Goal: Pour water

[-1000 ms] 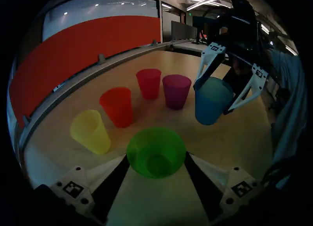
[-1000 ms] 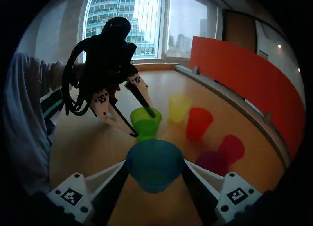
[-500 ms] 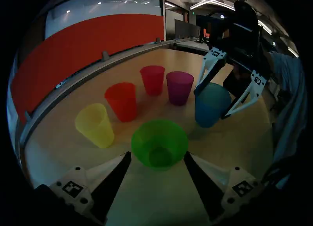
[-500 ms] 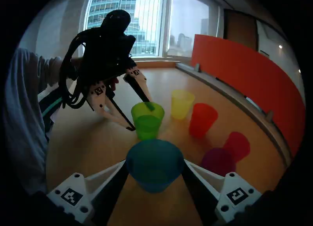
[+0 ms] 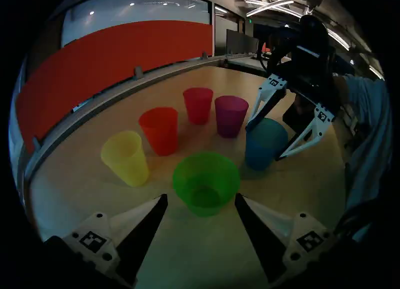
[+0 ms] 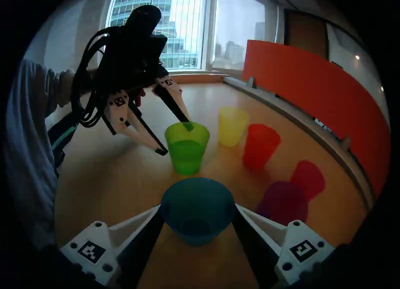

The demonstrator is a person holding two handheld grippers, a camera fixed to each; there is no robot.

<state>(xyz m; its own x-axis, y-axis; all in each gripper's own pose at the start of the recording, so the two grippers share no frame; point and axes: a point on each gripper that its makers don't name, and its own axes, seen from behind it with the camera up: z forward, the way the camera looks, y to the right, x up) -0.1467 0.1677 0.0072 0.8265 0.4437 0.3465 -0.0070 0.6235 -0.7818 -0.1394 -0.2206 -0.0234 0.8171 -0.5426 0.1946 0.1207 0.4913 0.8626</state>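
wooden table (image 5: 310,184) | orange partition (image 6: 320,94) – bright windows (image 6: 190,24) | ceiling lights (image 5: 265,4)

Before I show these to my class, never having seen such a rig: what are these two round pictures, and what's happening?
A person holds two two-fingered claws; each carries a fisheye camera looking forward. In the left gripper view, the left claw flanks a green cup; whether it squeezes is unclear. In the right gripper view, the right claw clamps a blue cup. A yellow cup, orange cup, red cup and purple cup stand on the table.
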